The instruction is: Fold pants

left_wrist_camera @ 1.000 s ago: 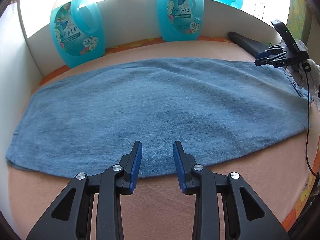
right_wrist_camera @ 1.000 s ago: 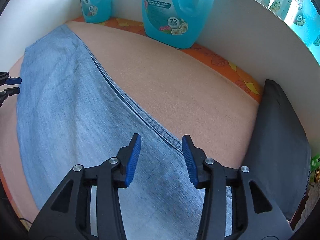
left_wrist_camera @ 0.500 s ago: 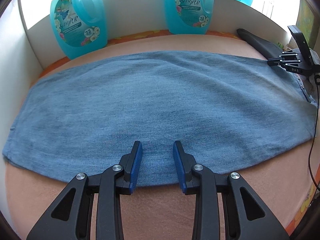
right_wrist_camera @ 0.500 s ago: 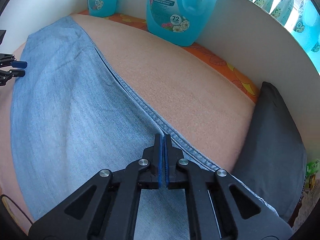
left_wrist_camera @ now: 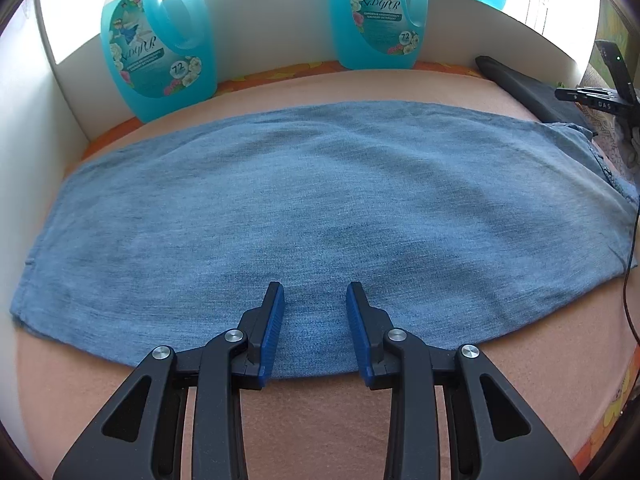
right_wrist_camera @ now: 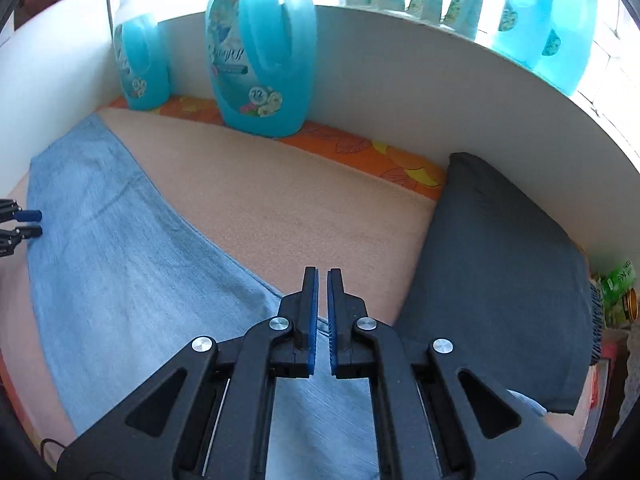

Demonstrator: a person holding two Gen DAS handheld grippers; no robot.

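Two grippers over denim pants (left_wrist_camera: 320, 200) on peach blanket (right_wrist_camera: 300, 208), left gripper (left_wrist_camera: 315, 300) spread wide at near edge, right gripper (right_wrist_camera: 322, 276) nearly closed, unclear if pinching fabric

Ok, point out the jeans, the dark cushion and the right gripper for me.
jeans (left_wrist_camera: 320, 200), left wrist view, middle of the denim.
dark cushion (right_wrist_camera: 500, 260), right wrist view, centre of its top face.
right gripper (right_wrist_camera: 322, 280), right wrist view, between its fingertips.

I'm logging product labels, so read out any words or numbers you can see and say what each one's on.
"72": left detergent bottle.
"GARDENIA AROMATHERAPY LAUNDRY DETERGENT" and "72": middle detergent bottle.
"DAS": right gripper.
The cursive brand name on the bottles is too stylised to read reliably; the green packet has print too small to read.
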